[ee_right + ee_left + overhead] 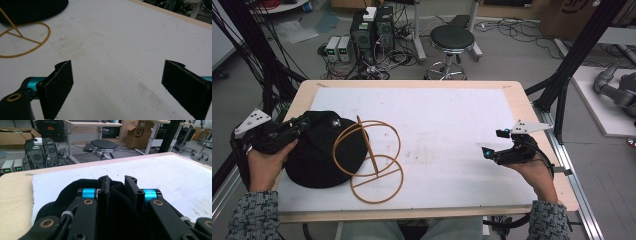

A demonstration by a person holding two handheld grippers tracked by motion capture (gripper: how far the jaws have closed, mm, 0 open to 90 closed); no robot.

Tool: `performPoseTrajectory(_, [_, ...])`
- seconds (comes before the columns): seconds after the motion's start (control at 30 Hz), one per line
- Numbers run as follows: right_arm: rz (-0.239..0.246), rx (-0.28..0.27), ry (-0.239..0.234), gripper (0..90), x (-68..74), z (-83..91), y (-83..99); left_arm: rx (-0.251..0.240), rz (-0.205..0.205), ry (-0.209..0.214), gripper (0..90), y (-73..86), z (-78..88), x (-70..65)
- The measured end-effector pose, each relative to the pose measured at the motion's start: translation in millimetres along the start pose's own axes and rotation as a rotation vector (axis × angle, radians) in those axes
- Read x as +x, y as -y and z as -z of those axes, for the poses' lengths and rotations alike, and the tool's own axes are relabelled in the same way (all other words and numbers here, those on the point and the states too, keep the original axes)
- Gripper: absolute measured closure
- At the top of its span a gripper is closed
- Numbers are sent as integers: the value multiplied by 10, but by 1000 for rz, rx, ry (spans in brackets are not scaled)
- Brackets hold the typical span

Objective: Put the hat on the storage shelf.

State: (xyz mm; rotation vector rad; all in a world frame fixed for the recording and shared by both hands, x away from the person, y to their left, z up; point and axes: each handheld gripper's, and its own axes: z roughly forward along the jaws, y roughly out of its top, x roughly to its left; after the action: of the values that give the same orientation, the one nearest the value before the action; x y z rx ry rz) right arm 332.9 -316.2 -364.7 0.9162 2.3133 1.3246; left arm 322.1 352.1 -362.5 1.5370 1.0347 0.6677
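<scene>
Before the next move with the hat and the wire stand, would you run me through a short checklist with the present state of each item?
1. Left gripper shut on the black hat: ok, fabric sits between its jaws.
2. Right gripper open and holding nothing: ok.
3. Wire stand upright on the white mat: ok.
4. Hat free of the stand: not ok, the upper ring overlaps it.
5. Grip firm enough to lift: cannot tell.

High view overhead facing forward; gripper views low, sharing white tabletop (447, 130)
</scene>
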Motion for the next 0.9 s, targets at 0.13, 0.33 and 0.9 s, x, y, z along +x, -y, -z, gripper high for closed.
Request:
performPoseTrajectory(0.13, [-2,1,0,101,1,7,4,-9,-1,-1,774,-1,2,9])
performPoseTrajectory(0.33, [-3,-2,0,101,2,9,9,-20,-8,10,801,-9,11,18])
performPoseTrajectory(0.9, [-15,-12,-3,101,-15,24,22,-49,-22,37,819,-169,48,20])
